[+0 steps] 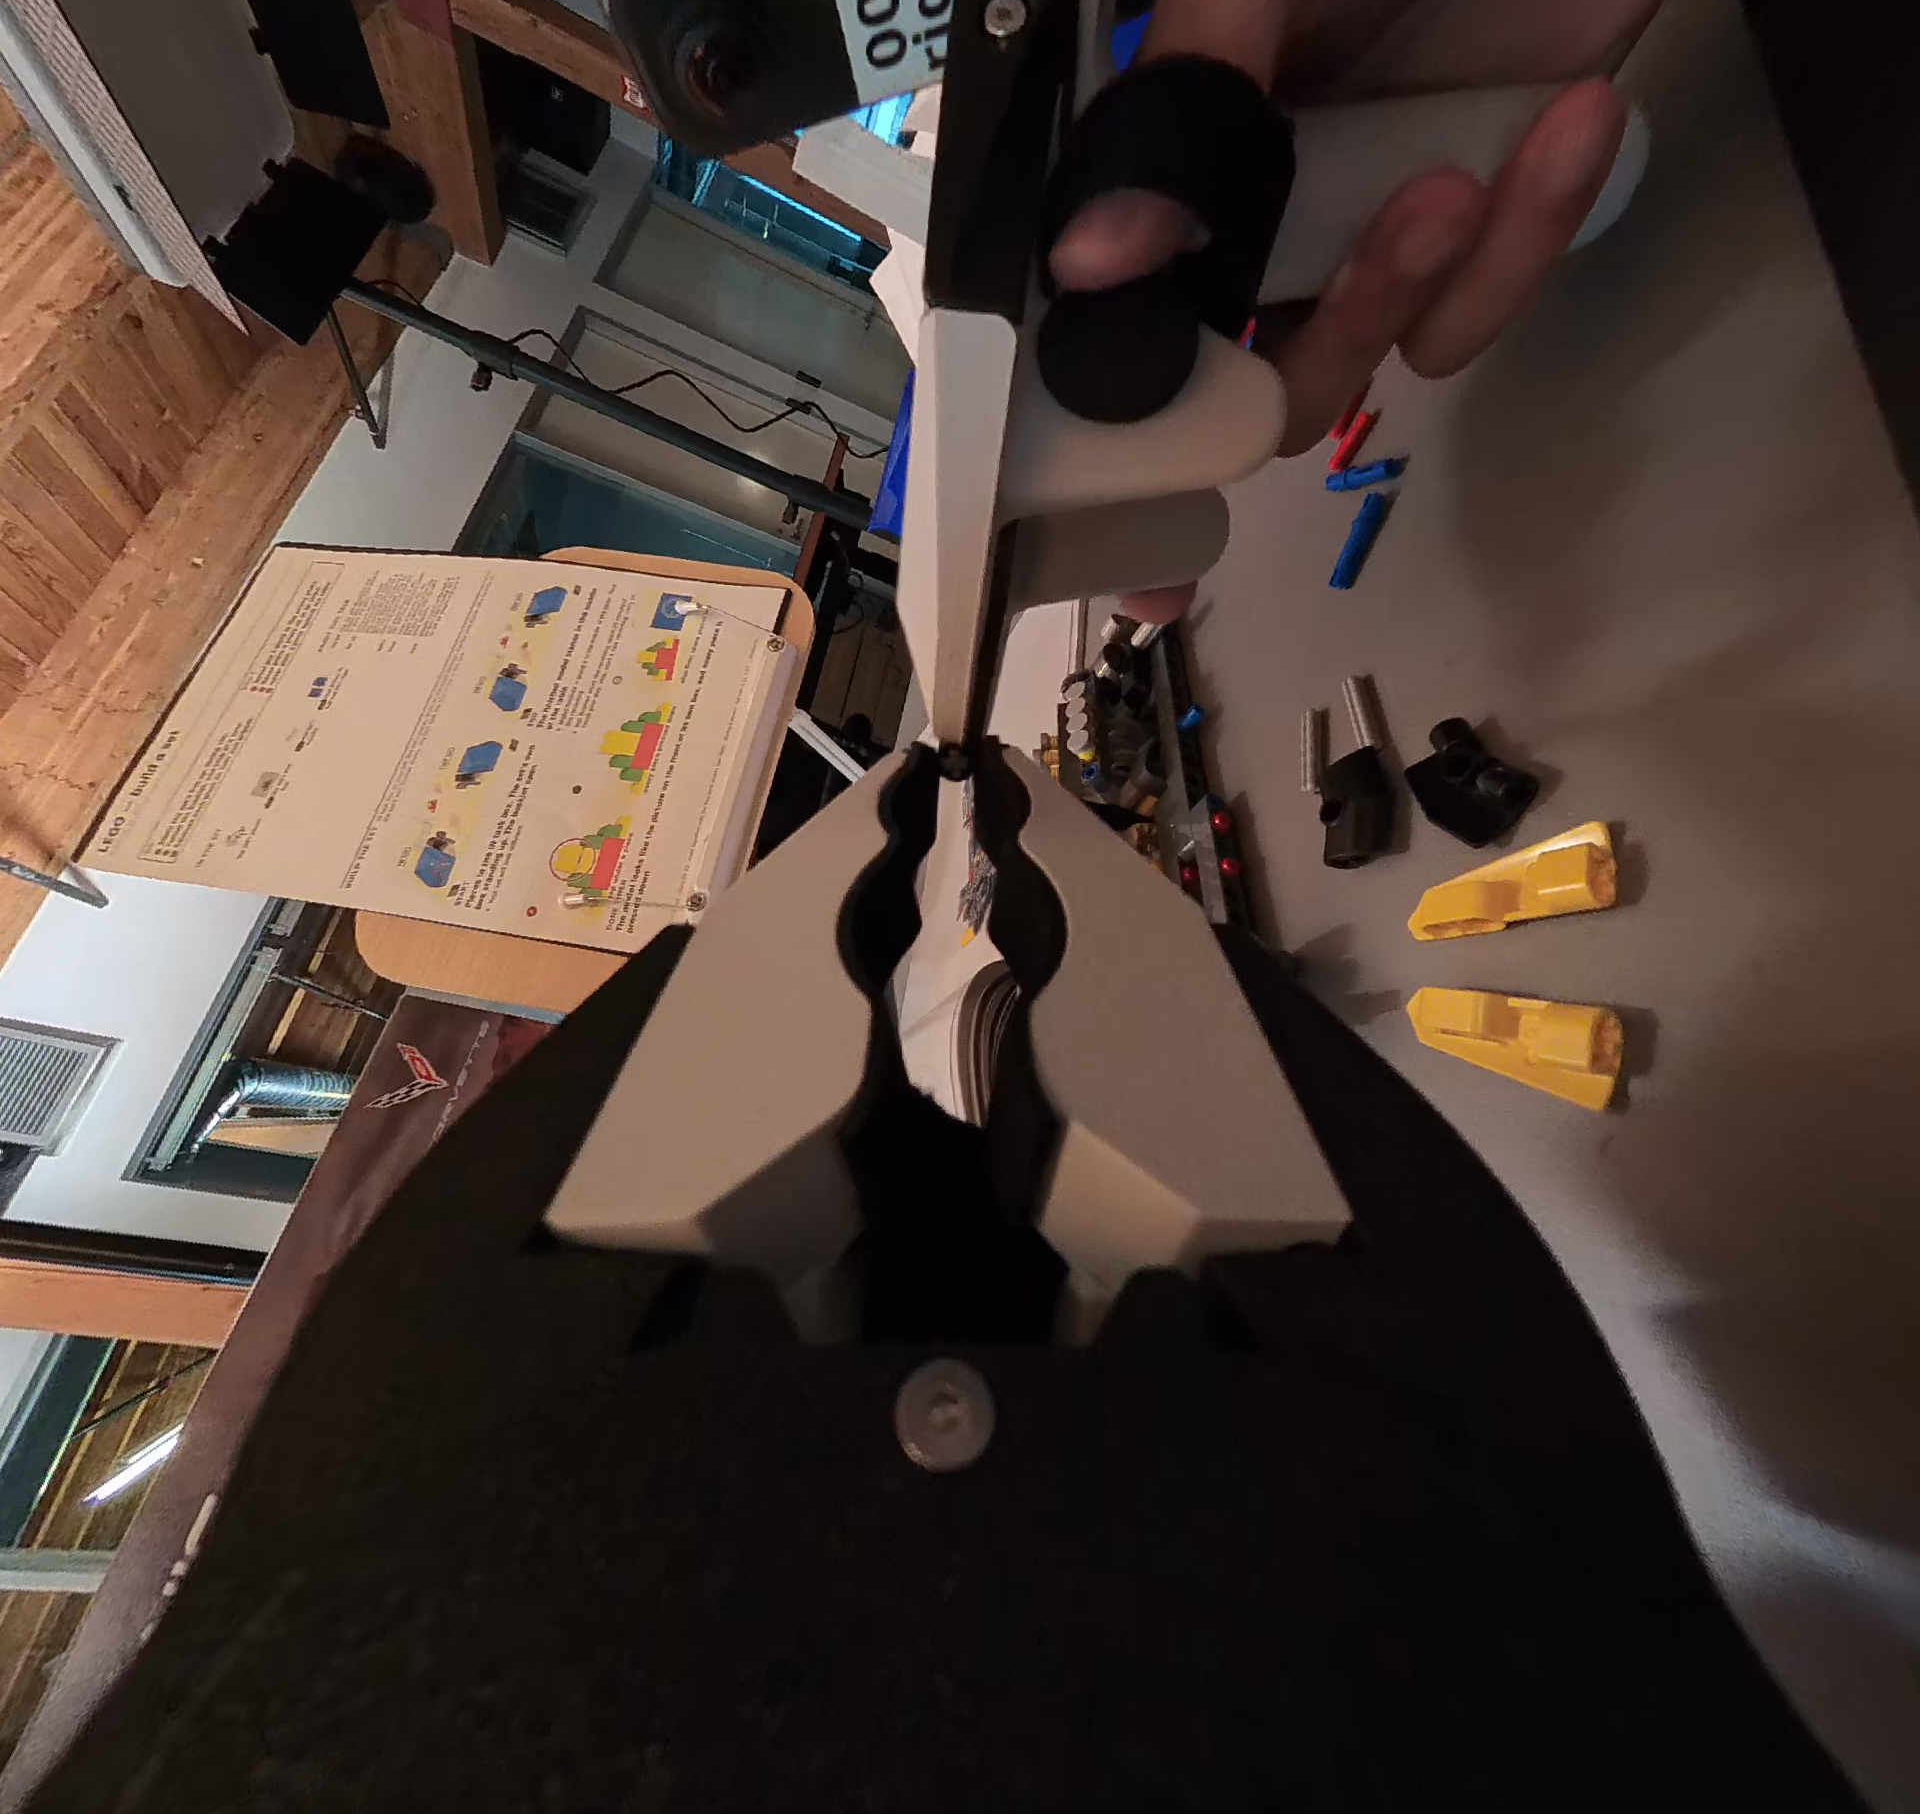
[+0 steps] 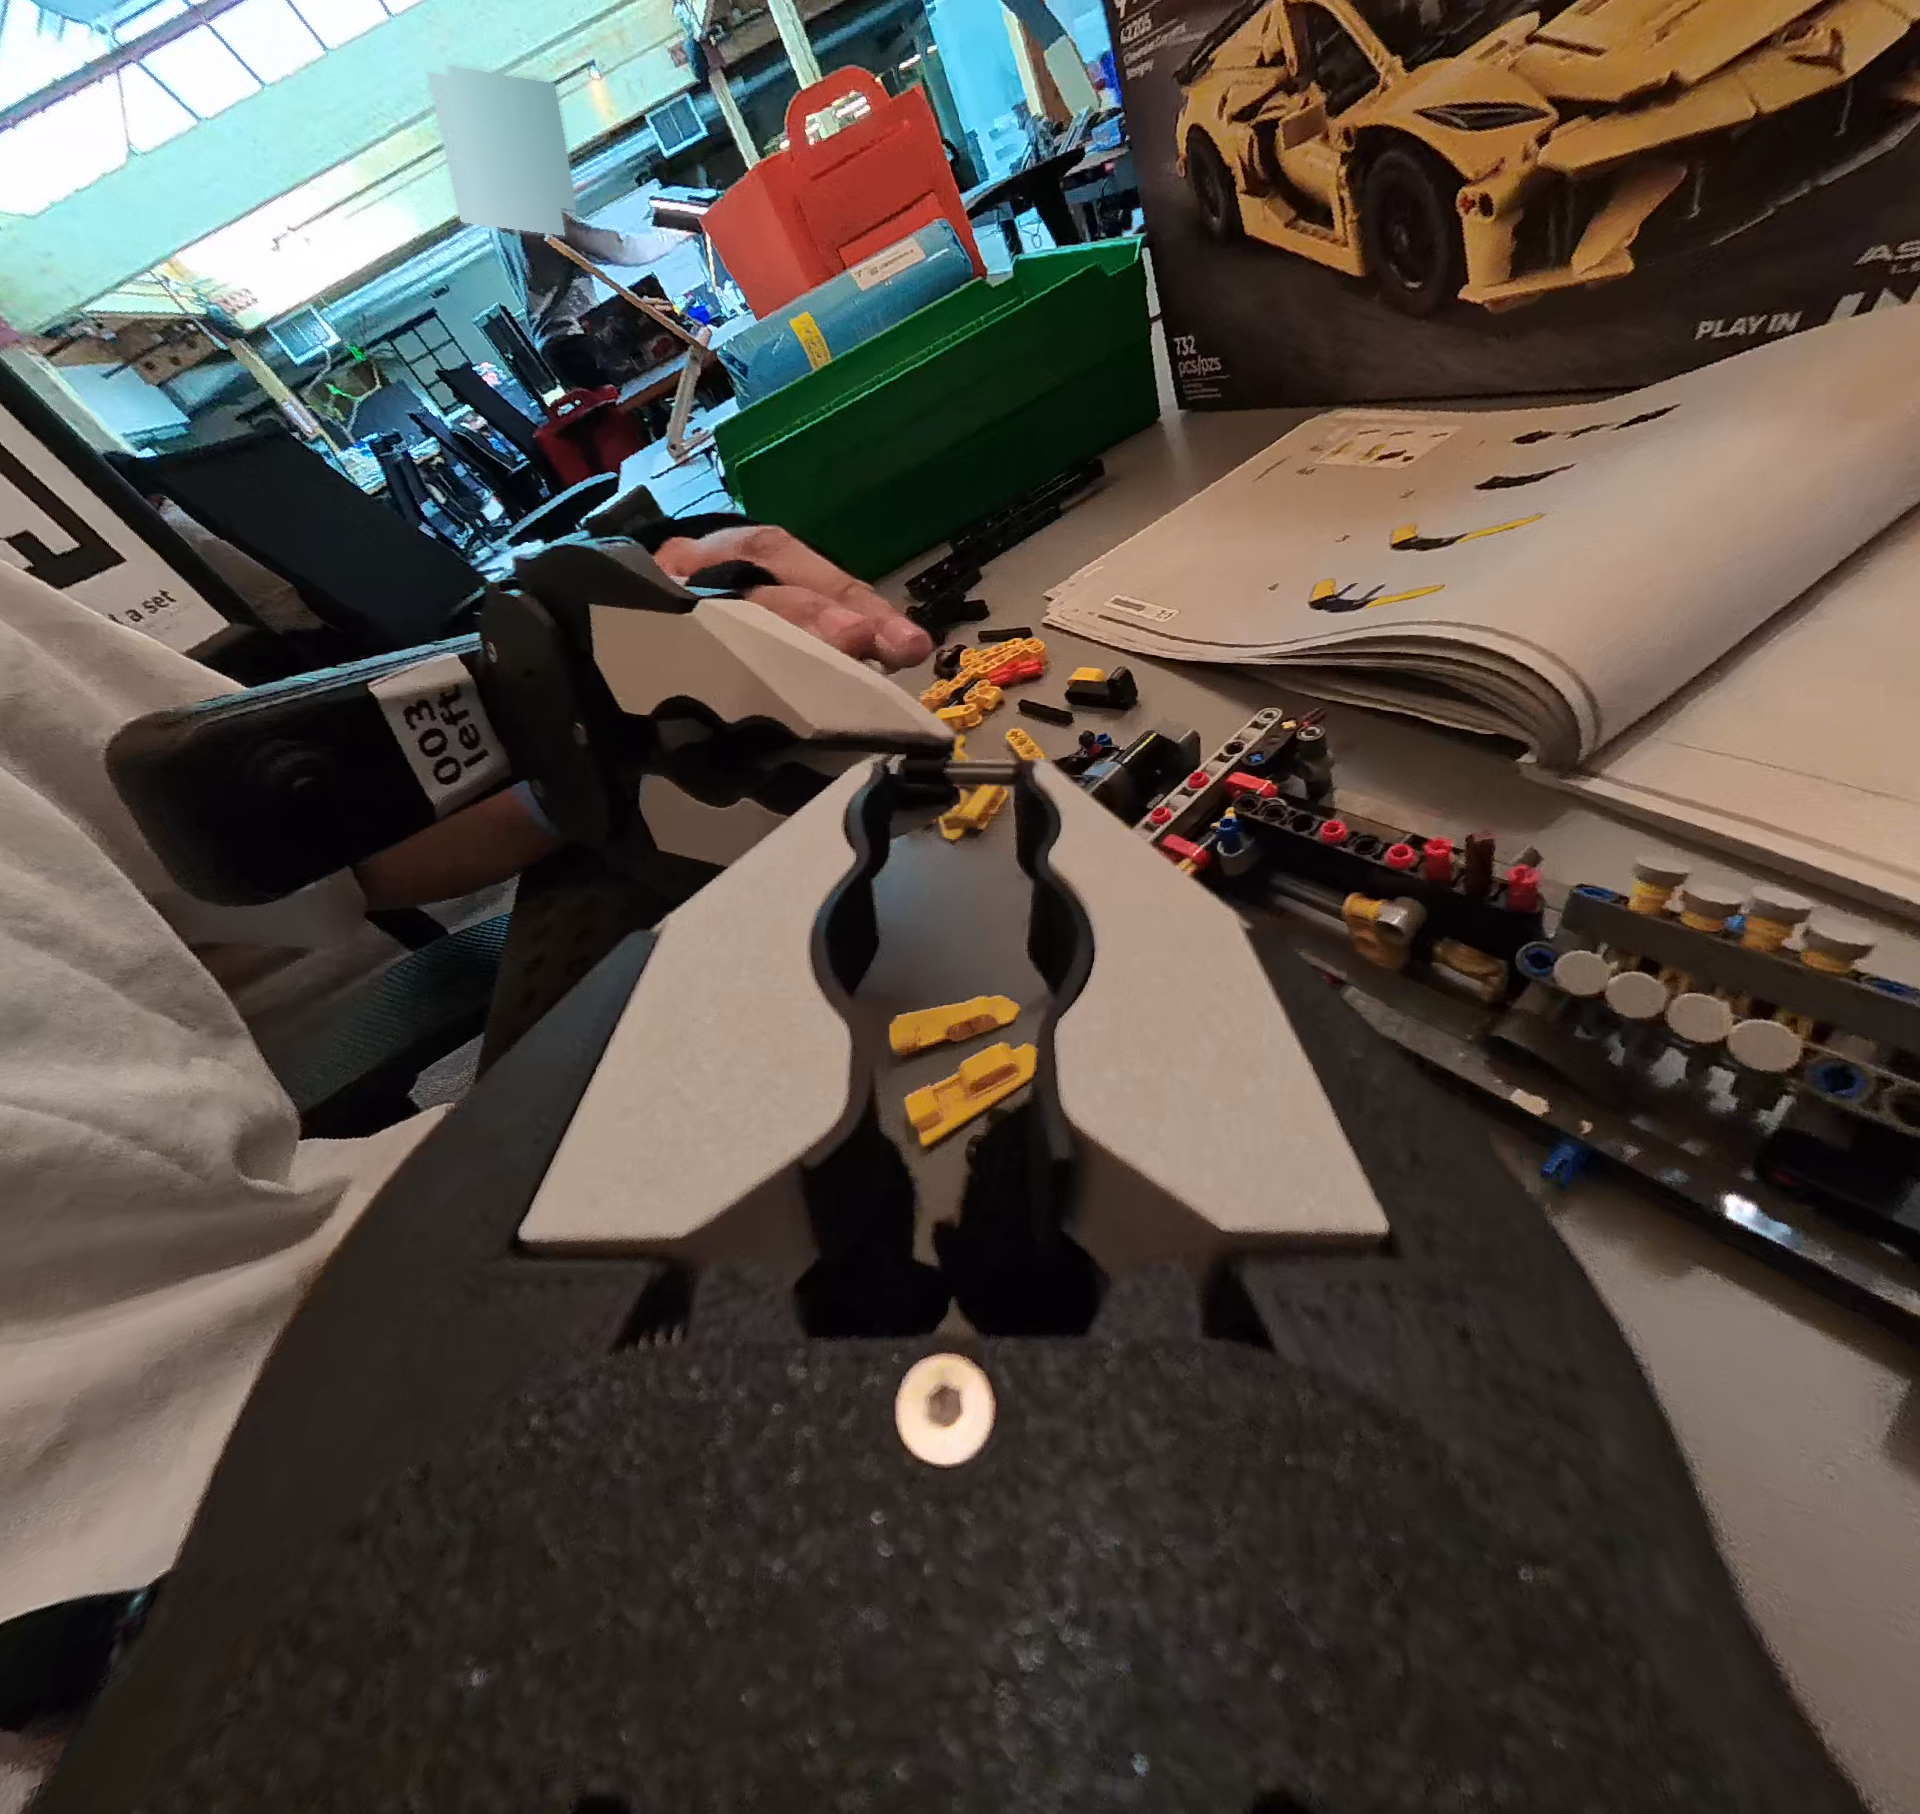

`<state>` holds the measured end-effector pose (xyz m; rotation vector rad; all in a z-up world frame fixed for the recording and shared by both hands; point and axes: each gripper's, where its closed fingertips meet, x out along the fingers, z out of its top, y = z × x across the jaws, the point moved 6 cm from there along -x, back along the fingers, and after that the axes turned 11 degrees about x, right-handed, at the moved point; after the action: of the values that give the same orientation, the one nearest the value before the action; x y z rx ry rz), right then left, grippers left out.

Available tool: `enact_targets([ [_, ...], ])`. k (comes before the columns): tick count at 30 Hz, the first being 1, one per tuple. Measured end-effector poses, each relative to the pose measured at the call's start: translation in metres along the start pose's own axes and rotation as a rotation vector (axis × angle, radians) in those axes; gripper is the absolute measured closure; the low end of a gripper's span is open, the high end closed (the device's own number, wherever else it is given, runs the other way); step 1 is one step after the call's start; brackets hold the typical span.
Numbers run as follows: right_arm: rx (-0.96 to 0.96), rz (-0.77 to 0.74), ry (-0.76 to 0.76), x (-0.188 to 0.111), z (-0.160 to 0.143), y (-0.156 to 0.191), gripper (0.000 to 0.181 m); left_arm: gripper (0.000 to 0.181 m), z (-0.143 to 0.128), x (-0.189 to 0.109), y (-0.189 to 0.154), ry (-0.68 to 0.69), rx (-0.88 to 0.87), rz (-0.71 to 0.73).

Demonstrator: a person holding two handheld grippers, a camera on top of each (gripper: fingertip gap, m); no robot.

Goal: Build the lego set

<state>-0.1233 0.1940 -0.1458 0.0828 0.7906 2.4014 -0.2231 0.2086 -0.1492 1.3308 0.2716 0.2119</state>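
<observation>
Two grey grippers meet tip to tip over the grey table (image 1: 1714, 621), sharing a thin black axle pin (image 1: 952, 759).

Left wrist view: the left gripper (image 1: 952, 765) pinches the pin's end; two yellow wedge panels (image 1: 1517, 891) lie beside it.
Right wrist view: the right gripper (image 2: 956, 772) clamps the pin crosswise, above the half-built black chassis (image 2: 1382, 871).

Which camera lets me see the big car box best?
The right wrist view. There the car box stands upright at the back of the table, behind the open booklet, with its front picture facing the camera. In the left wrist view only a dark sliver of the box shows, beside the left gripper.
</observation>
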Motion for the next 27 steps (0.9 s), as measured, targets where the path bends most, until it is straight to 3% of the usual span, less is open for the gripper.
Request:
enact_targets([
  [14, -0.093, -0.003, 0.07, -0.0026, -0.0018, 0.0005, 0.159, 0.175, 0.0032, -0.0014, -0.0033, -0.011, 0.022, -0.013],
  [19, -0.12, -0.02, 0.076, 0.0002, -0.0035, 0.0018, 0.167, 0.176, 0.0016, 0.0007, -0.0048, 0.02, 0.051, -0.018],
  [27, -0.048, -0.03, 0.056, -0.002, -0.0008, -0.0029, 0.167, 0.176, -0.0014, 0.0012, -0.0043, 0.015, -0.035, -0.037],
])
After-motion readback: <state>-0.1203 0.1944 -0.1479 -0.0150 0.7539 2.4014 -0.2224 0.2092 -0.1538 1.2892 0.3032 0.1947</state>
